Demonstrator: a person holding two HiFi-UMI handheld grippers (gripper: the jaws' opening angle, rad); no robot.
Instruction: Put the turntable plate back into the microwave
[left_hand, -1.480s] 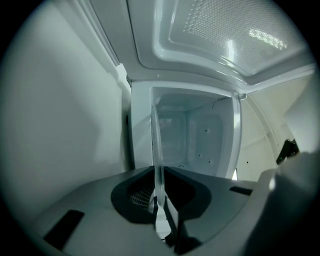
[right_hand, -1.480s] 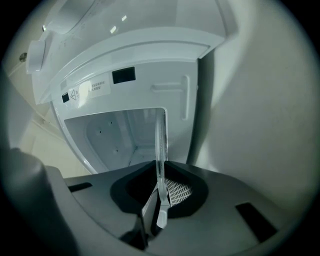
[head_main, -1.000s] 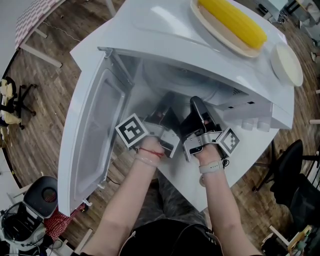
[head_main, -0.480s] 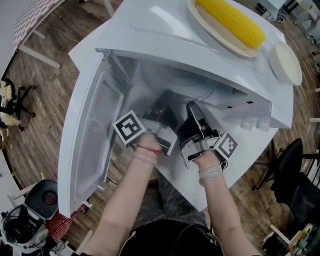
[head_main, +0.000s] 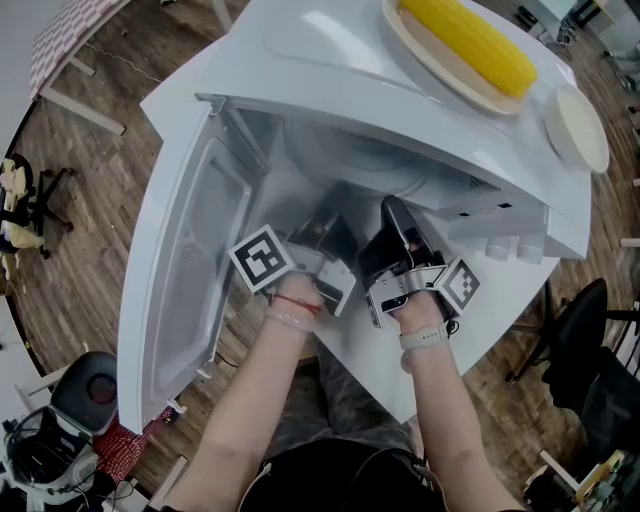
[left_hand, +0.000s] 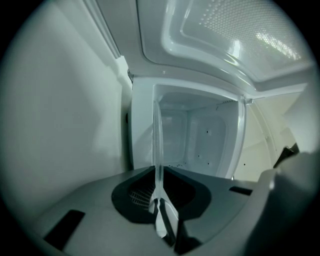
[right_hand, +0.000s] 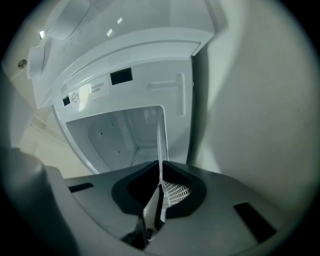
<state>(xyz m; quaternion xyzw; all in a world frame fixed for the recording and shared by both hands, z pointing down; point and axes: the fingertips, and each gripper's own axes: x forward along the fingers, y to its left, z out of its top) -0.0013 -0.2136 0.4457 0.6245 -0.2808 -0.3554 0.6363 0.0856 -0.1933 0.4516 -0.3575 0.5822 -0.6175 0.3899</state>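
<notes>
The clear glass turntable plate (head_main: 350, 165) lies partly inside the open white microwave (head_main: 330, 60), and both grippers hold its near rim. In the left gripper view the plate (left_hand: 158, 150) shows edge-on as a thin glass line, with my left gripper (left_hand: 161, 215) shut on it. My right gripper (right_hand: 157, 202) is shut on the same rim, and the plate (right_hand: 161, 145) runs away from it toward the cavity. In the head view the left gripper (head_main: 325, 228) and right gripper (head_main: 393, 218) sit side by side at the cavity mouth, fingertips hidden inside.
The microwave door (head_main: 190, 260) hangs wide open to the left. On top of the microwave a plate holds a corn cob (head_main: 465, 45), and a small white dish (head_main: 577, 125) sits at the right. Control knobs (head_main: 510, 248) are right of the opening. Chairs stand on the wooden floor around.
Both grippers have shifted only a little at the cavity mouth. Each keeps its hold on the plate's rim.
</notes>
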